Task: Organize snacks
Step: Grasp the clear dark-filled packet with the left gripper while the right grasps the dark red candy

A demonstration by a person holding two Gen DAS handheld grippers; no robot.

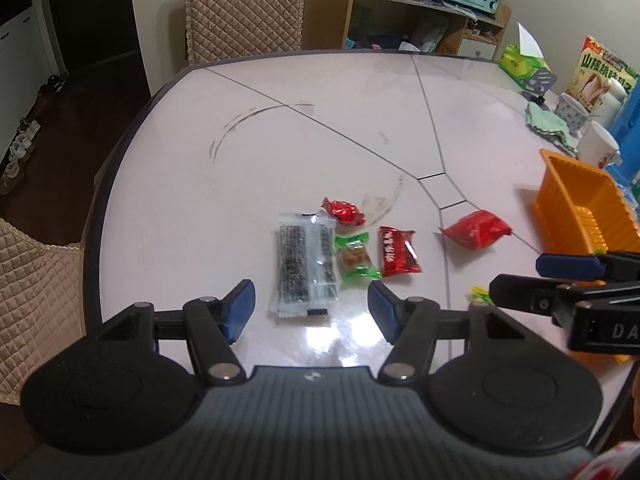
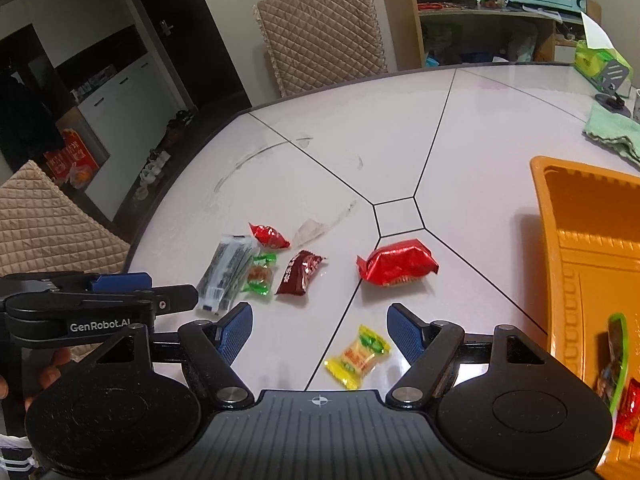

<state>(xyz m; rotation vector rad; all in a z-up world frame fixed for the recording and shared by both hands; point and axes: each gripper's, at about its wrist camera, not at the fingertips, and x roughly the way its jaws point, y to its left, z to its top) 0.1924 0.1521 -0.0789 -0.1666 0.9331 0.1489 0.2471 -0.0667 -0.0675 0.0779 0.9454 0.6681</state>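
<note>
On the glossy white bench [image 1: 280, 152], wrapped snacks lie loose beside the orange plastic basket [image 2: 580, 240]; the left tongs [image 1: 311, 308] gape empty over the clear black-speckled packet [image 1: 306, 262], the right tongs [image 2: 320, 330], likewise open, over the yellow-wrapped candy [image 2: 357, 356], seemingly lined up for pickups

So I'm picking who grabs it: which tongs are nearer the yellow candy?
Right. The right tongs are open just above the yellow candy, which lies near their right pad. The left tongs are open further left, over the clear dark-speckled packet.
</note>
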